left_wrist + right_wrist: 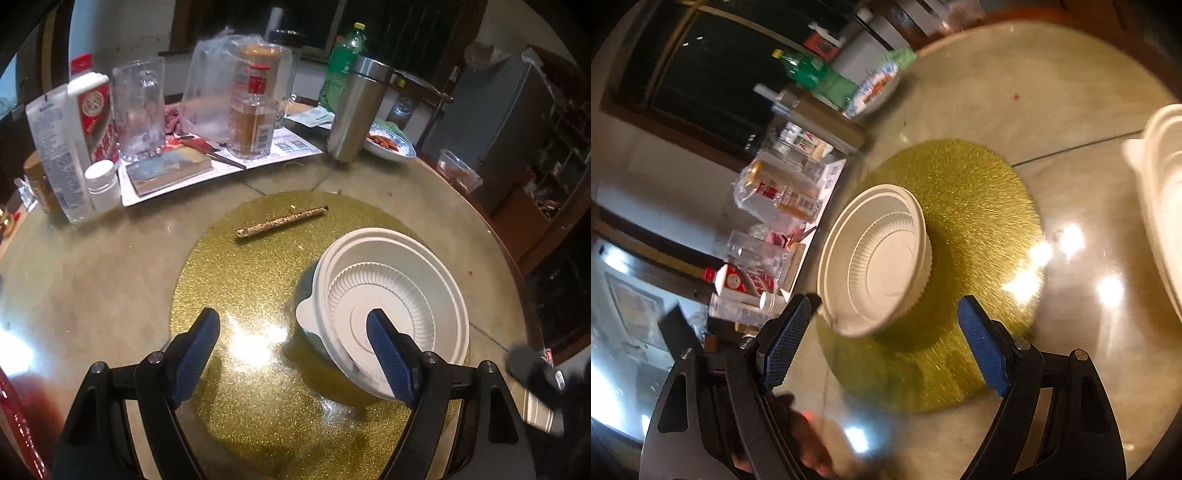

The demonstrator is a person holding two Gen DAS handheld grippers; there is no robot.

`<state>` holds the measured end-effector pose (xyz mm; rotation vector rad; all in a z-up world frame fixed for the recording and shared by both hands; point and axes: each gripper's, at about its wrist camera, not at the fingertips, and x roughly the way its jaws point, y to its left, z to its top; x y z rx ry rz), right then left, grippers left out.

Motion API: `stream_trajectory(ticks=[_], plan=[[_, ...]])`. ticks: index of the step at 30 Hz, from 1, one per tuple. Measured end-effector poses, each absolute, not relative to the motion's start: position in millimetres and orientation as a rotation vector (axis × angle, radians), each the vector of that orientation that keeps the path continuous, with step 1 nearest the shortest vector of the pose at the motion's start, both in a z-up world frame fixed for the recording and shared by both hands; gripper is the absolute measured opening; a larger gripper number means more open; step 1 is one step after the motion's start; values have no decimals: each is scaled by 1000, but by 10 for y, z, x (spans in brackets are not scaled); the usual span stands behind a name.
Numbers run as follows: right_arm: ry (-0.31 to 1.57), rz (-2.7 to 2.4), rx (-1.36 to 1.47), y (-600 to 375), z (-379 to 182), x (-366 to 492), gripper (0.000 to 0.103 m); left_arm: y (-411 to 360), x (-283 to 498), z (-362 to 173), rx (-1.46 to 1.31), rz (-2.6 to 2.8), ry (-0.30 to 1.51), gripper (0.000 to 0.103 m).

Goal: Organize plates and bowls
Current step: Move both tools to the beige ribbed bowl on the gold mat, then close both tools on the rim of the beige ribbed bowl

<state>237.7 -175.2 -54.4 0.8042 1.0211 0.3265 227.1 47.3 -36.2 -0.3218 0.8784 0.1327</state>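
The round table (92,280) carries everything, and the gold mat (258,266) at its middle serves as the reference for all positions. Beyond the mat's far edge stands household clutter: a steel flask (354,110), a green bottle (343,62), a glass mug (138,110) and a patterned dish (391,144) of red food. On the mat's far half lies a gold foil stick (282,221). On the mat's right half sits the white bowl (391,306), with a ribbed white plate (384,295) nested inside it; the right wrist view shows the same pair (875,258) on the mat, the picture being rolled and motion-blurred. In that view a second white container (1160,206) sits off the mat, near the frame's right edge; its exact kind cannot be told. The left gripper (295,332) hangs over the mat's near half, jaws spread wide and empty, one blue pad overlapping the bowl in the picture; contact cannot be confirmed. The right gripper (886,325) stands near the mat's edge, jaws likewise wide and empty, the bowl ahead of them. Both pieces look like thin moulded disposable ware: probably very light, flexible under pinch pressure, with a smooth surface that may slip. The rim is the sensible place to grip, lightly, preferably at the small tab (306,314) on the bowl's edge.
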Motion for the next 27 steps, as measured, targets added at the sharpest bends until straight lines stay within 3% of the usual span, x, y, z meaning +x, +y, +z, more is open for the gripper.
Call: stream_trajectory(ticks=[10,13,15,19,23,27], plan=[[1035,227,824,-1760,-650,2663,79,468,2297,-385,-341,70,842,80],[1045,218,796,-1719,-646,2699,70,438,2313,-416,-322,56,841,70],[1056,204,780,-1695,-668,2738,56,427,2331,-449,-315,44,856,59],[1074,200,774,-1670,-743,2778,54,432,2361,-506,-316,36,879,48],[1081,189,743,-1629,-774,2799,36,443,2374,-532,-314,30,895,29],[1087,171,704,-1601,-781,2808,18,448,2384,-561,-319,17,914,23]])
